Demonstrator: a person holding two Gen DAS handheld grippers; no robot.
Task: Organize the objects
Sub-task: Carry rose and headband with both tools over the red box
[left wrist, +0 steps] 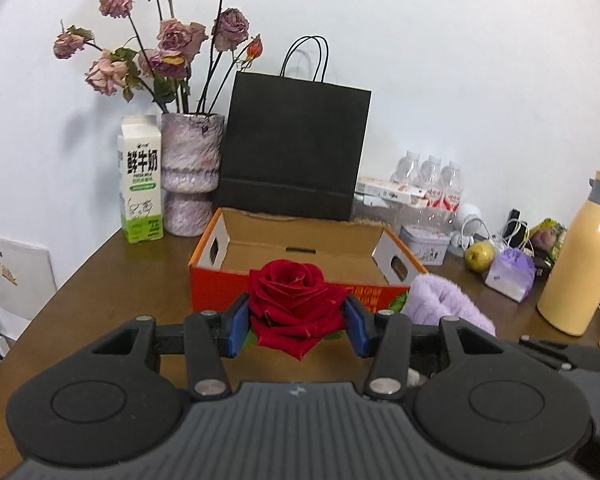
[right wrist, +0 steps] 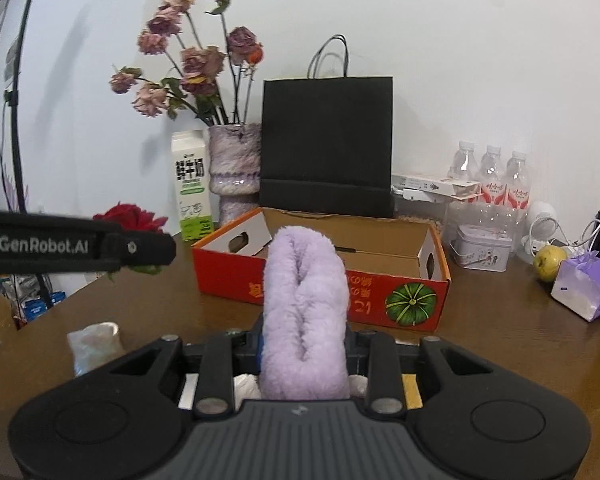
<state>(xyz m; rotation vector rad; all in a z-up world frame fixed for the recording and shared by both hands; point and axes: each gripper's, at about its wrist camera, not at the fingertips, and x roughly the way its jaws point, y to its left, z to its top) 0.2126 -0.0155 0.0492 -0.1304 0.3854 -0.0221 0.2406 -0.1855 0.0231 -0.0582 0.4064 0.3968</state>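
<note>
Above a brown tabletop [right wrist: 500, 340], the left tool [left wrist: 296, 322] clamps a red rose [left wrist: 292, 304] while the right tool [right wrist: 305, 354] grips a folded lilac fleece cloth [right wrist: 304, 308], both held just before an open orange cardboard box [right wrist: 324, 280] near a black paper bag [right wrist: 328, 140].

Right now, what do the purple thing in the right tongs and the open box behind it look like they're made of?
Purple fluffy item: looks like soft plush or fleece fabric, matte, with a fuzzy pile that folds in on itself. What it is stays unclear.
Open box: corrugated cardboard, with a plain brown inside, white die-cut handle flaps and a printed red-orange outside.
</note>
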